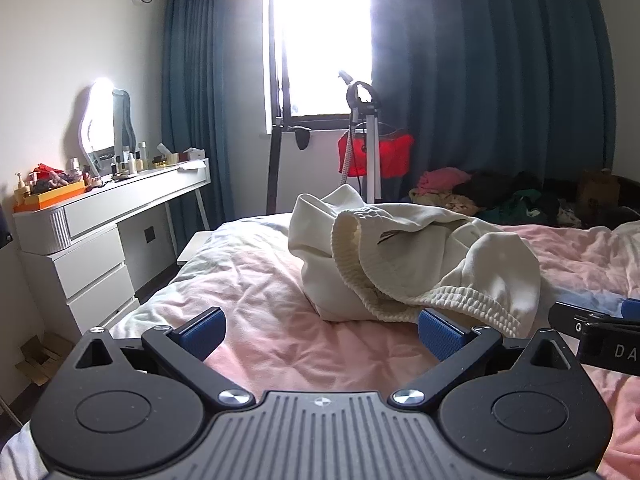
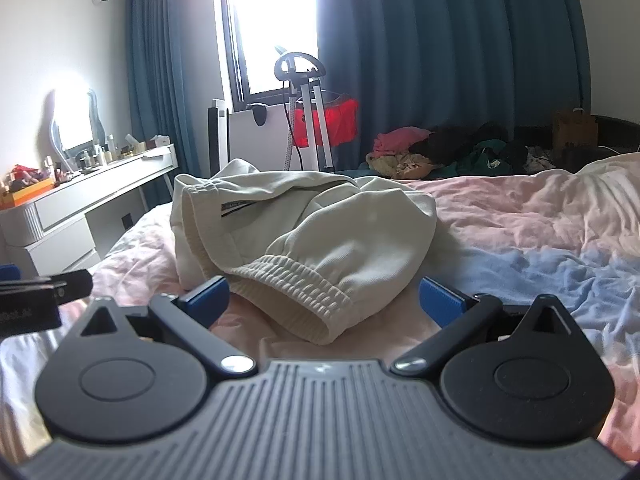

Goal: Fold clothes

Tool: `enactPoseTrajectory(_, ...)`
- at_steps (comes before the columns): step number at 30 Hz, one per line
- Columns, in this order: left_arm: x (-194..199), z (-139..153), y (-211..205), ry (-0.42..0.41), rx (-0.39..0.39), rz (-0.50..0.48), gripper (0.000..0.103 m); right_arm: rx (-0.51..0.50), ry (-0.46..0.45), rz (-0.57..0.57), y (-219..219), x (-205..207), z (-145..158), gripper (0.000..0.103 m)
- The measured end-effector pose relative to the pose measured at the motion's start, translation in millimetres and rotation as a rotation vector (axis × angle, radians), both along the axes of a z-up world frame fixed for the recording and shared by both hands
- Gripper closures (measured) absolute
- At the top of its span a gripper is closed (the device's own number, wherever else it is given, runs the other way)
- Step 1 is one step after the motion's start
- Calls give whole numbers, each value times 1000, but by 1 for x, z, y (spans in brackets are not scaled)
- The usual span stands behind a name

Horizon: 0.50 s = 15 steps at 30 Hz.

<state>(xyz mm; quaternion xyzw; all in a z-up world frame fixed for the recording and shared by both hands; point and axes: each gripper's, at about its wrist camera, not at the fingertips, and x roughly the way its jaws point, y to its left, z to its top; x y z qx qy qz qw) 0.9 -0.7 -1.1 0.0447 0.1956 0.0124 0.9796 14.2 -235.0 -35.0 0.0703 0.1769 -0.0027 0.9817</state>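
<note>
A cream garment (image 2: pixel 296 236) sits bunched in a heap at frame centre on the pink bed (image 2: pixel 520 216). Both the left gripper (image 1: pixel 322 330) and right gripper (image 2: pixel 324 300) hold their fingers wide apart, empty. Pinching the stacked ribbed hem risks grabbing several layers, so the heap would lift unspread.

White dressing table (image 1: pixel 120 216), blue curtains (image 1: pixel 480 80), bright window (image 1: pixel 324 36).

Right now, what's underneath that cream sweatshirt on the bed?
The cream sweatshirt lies crumpled on the pink bedsheet, which shows all around it. Whether anything else sits under the heap cannot be seen; the fabric covers it. Both grippers, left and right, are open, just short of it.
</note>
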Motion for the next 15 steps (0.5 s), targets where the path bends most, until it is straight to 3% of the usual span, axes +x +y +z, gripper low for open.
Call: enactPoseTrajectory(15, -3, 0, 8, -16, -17, 19, 0, 6, -11, -8, 1, -1, -1, 0)
